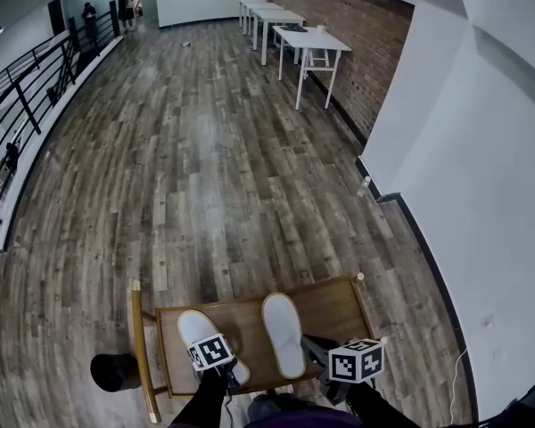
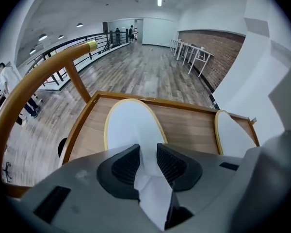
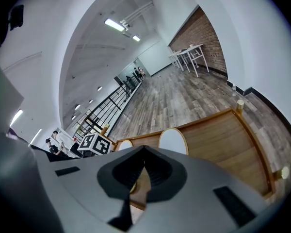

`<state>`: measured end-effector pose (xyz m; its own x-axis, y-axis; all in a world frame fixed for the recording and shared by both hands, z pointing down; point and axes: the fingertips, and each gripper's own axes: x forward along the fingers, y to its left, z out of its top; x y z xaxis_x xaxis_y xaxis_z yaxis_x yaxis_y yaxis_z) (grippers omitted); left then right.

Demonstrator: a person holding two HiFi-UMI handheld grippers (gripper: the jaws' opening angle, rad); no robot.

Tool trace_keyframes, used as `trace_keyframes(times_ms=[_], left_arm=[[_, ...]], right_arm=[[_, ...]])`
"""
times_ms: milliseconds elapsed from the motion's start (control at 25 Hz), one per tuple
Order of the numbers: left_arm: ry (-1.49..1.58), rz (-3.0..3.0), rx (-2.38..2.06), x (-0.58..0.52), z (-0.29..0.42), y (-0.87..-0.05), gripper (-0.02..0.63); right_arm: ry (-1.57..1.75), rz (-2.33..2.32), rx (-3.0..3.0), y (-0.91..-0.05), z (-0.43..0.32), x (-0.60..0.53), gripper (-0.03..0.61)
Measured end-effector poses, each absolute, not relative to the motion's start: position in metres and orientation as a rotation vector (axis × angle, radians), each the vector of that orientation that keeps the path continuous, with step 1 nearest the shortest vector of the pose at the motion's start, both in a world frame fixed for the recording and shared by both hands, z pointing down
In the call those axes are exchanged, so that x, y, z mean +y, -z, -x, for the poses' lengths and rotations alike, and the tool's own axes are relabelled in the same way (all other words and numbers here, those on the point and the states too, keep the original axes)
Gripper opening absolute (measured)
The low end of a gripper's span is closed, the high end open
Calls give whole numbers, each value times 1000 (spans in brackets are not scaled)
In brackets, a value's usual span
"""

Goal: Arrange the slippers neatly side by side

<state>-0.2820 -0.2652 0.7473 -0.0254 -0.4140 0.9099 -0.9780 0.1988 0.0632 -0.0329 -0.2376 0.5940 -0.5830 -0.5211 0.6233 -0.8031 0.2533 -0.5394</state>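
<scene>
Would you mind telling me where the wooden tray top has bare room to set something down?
The widest bare patch lies between the right slipper and the right rim of the tray. A narrower strip runs between the two slippers. The left side is crowded: the left slipper with the left gripper over it.

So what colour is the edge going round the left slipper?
Yellow, running around the white slipper. The left gripper view shows it best.

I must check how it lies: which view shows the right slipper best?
Head view: the right slipper shows whole, from above, on the cart. The left gripper view catches only one side of it; the right gripper view shows its front only.
</scene>
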Motion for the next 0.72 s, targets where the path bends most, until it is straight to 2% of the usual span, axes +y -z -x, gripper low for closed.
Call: trace_keyframes(times_ms=[80, 120, 160, 200, 720], left_arm=[[-808, -1359, -1574, -265, 282, -747, 109], [-789, -1363, -1538, -263, 277, -751, 89], [-773, -1365, -1508, -262, 273, -754, 37], [-767, -1370, -1494, -262, 272, -753, 20], [-554, -1460, -1269, -261, 215, -717, 11]], right_arm=[[-1244, -1219, -2211, -593, 33, -238, -2], [-1243, -1217, -2211, -593, 34, -238, -2], [-1242, -1215, -2210, -593, 35, -237, -2], [-1242, -1213, -2210, -593, 35, -237, -2], [-1250, -1201, -2223, -593, 42, -242, -2]])
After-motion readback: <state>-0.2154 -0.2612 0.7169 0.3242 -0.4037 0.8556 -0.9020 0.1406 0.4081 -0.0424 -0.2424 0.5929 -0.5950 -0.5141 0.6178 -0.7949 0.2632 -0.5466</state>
